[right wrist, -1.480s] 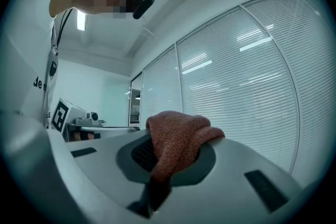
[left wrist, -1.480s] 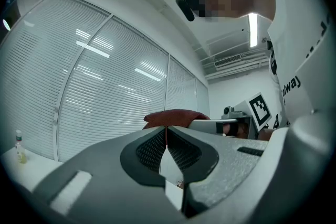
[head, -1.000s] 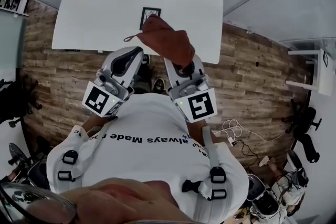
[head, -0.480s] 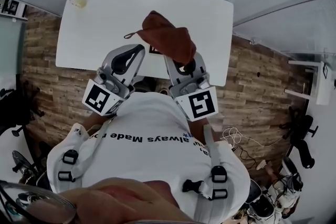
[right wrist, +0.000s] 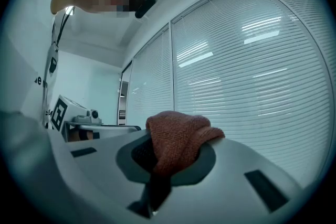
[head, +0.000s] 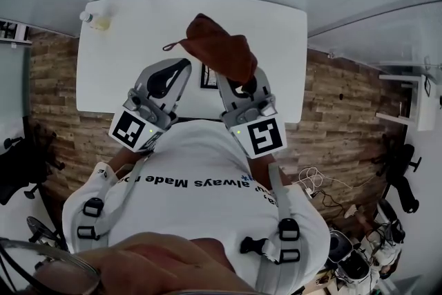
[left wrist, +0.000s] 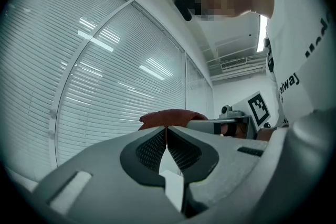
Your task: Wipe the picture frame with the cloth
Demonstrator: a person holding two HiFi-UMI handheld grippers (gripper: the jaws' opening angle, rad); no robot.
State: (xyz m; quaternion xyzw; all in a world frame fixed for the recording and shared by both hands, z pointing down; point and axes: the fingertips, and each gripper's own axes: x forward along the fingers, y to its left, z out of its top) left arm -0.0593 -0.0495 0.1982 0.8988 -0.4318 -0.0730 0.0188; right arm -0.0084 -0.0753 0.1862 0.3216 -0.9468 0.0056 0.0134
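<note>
A rust-red knitted cloth (head: 219,50) hangs bunched from my right gripper (head: 240,81), which is shut on it; in the right gripper view the cloth (right wrist: 176,140) fills the gap between the jaws. My left gripper (head: 173,72) is shut with its pads together and nothing held; in the left gripper view its jaws (left wrist: 166,140) meet. A small dark picture frame (head: 207,75) lies on the white table (head: 138,38), mostly hidden behind the cloth and the right gripper. Both grippers are held close to my chest, above the table's near edge.
A small bottle (head: 88,17) stands at the table's far left corner. Wood-plank floor (head: 338,107) surrounds the table. Office chairs (head: 404,173) and cables lie to the right. Both gripper views face slatted window blinds (right wrist: 252,60).
The table and frame have slid nearer beneath me over the last second. The frame is now largely covered by the cloth and right gripper. Both grippers keep their pose.
</note>
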